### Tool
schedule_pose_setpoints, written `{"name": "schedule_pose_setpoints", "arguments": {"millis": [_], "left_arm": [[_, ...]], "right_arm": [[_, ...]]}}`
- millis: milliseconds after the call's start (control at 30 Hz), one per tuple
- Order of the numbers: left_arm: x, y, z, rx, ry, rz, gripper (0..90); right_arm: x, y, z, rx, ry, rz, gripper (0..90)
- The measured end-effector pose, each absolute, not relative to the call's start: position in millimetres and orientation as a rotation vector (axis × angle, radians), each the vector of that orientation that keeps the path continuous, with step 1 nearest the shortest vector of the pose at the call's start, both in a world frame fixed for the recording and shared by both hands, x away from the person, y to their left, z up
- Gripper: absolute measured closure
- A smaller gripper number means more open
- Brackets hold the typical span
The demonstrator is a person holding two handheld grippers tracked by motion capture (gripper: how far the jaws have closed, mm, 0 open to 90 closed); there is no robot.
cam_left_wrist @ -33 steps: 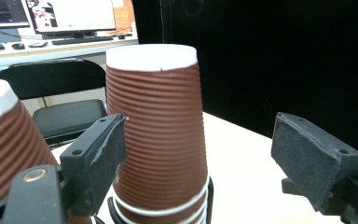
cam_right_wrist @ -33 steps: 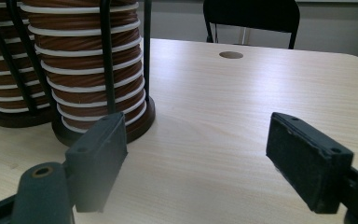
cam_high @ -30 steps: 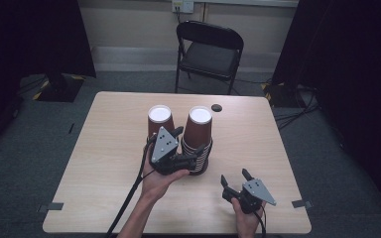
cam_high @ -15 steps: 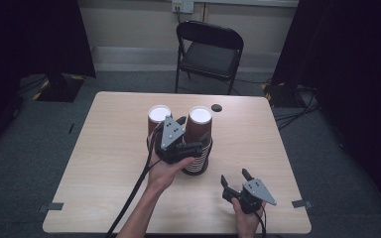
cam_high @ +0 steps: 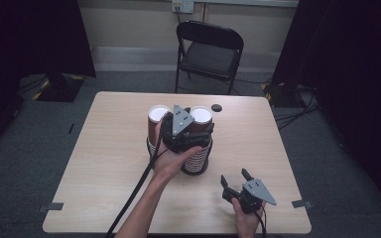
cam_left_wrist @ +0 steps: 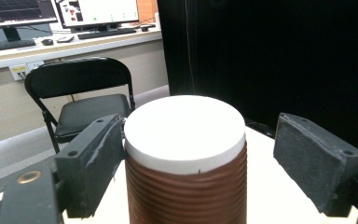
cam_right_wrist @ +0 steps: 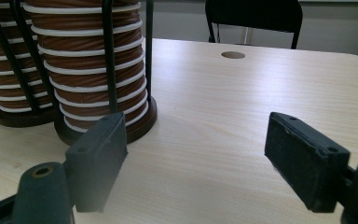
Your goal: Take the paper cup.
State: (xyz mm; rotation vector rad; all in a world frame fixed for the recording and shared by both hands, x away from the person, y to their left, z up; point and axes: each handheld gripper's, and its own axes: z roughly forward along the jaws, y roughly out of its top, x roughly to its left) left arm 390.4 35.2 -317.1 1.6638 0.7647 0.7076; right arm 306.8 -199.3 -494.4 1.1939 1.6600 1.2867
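The brown ribbed paper cup with the flat white upturned base (cam_left_wrist: pixel 185 154) tops the right-hand stack of two near the table's middle; it looks light, thin-walled and easily crushed. The left gripper (cam_high: pixel 181 130) has just been opening, its spread jaws either side of the cup, so a gentle hold on the ribbed wall under the base suits. The right gripper (cam_right_wrist: pixel 214 158) rests spread and empty at the near right.

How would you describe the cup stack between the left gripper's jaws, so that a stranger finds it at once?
On the wooden table stand two stacks of brown upturned cups in wire holders. It is the right stack, nearer the table's round hole, with the left gripper astride its white top.
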Motion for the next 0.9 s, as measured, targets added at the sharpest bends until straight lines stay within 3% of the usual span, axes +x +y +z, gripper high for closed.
{"name": "schedule_pose_setpoints", "arguments": {"millis": [900], "left_arm": [[405, 23, -314, 1.758, 0.805, 0.726, 16.7]], "right_arm": [[306, -200, -495, 1.183, 1.661, 1.304, 20.3]]}}
